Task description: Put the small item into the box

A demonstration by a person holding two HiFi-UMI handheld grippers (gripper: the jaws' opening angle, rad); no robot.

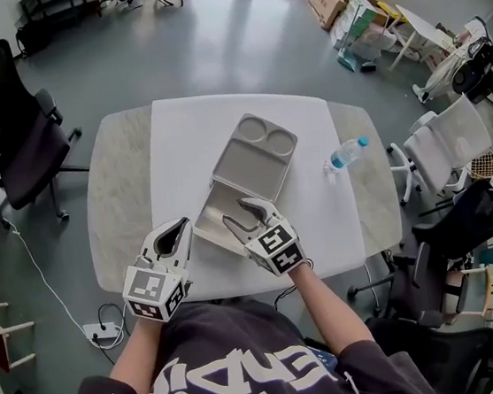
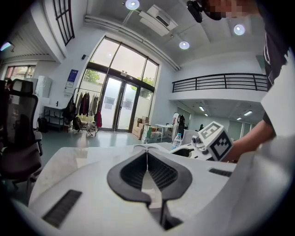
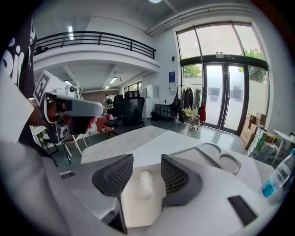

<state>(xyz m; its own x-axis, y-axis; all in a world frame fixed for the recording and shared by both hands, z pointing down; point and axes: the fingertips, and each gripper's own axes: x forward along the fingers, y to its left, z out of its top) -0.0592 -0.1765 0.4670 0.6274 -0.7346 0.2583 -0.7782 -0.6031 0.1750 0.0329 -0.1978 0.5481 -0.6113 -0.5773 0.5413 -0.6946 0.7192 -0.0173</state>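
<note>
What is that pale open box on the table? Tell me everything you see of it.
The box is a pale beige clamshell, looking like moulded pulp or plastic, lying fully open on a white sheet. Its far half has one large recess and two round ones; its near half holds a small white roll. The right gripper hovers over that half, fingers apart.
</note>
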